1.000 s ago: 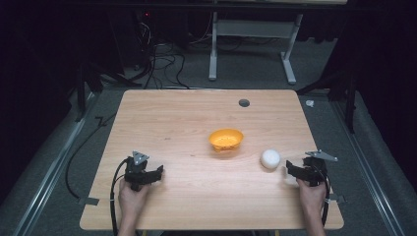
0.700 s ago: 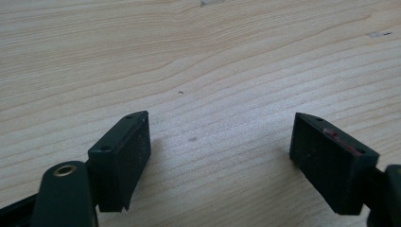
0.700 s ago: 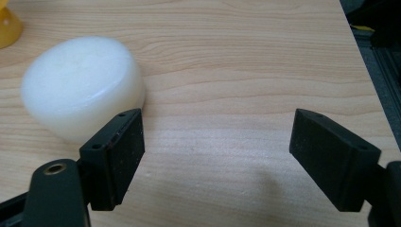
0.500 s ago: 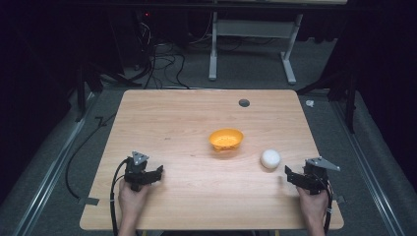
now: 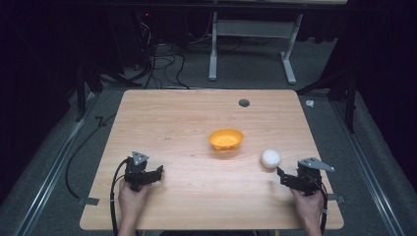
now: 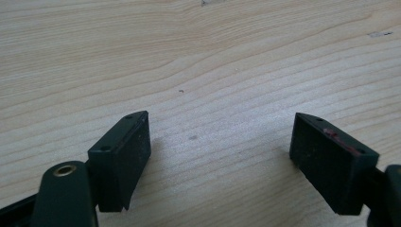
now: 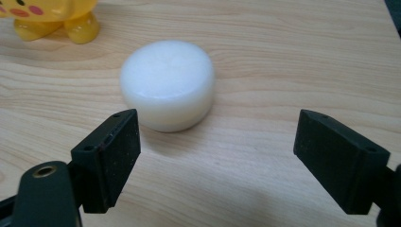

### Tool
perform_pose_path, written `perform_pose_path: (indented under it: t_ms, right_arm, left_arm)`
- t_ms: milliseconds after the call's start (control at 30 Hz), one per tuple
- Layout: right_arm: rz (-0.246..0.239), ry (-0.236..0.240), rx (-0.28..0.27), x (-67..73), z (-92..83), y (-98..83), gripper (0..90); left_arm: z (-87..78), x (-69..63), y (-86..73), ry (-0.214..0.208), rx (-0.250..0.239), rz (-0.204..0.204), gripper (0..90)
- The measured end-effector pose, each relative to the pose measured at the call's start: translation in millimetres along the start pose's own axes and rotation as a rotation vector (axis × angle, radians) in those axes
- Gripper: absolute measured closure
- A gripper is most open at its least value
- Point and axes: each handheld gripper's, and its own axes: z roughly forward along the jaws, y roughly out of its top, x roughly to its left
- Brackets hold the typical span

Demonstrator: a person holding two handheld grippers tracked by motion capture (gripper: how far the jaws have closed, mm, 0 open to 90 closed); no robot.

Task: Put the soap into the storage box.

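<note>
Left hand-held gripper [image 5: 156, 172] unmoved at near-left of worktop [image 5: 172, 118], jaws wide over bare wood. Right hand-held gripper [image 5: 281, 176] drawn back toward near edge over last second, jaws wide, empty. White puck [image 5: 270, 159] left free just beyond it; likely released or approach reset. Count: one puck, one yellow toy [image 5: 226, 139], two grippers.

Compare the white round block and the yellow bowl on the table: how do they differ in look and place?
The white round block is a solid, flat-topped puck; the yellow bowl is hollow and open on top. The block is plain white, the bowl orange-yellow and wider. The block lies just ahead of the open right gripper; the bowl sits farther off, toward the table's middle. Both rest free on the wood.
</note>
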Motion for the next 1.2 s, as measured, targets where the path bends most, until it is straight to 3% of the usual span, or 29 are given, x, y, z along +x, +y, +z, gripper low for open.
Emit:
perform_pose_path:
  t_ms: [300, 567, 1200]
  right_arm:
    - [-0.031, 0.028, -0.008, 10.9, 9.5, 13.4, 14.7]
    - [-0.055, 0.049, 0.019, 20.7, 29.2, 27.7, 14.0]
    - [-0.070, 0.040, 0.091, 27.0, 58.4, 29.2, 13.3]
  left_arm:
    - [-0.1, 0.0, 0.0, -0.001, 0.002, 0.000, 21.7]
    - [-0.1, 0.1, 0.0, -0.001, 0.002, 0.000, 21.5]
    - [-0.1, 0.1, 0.0, -0.001, 0.002, 0.000, 21.5]
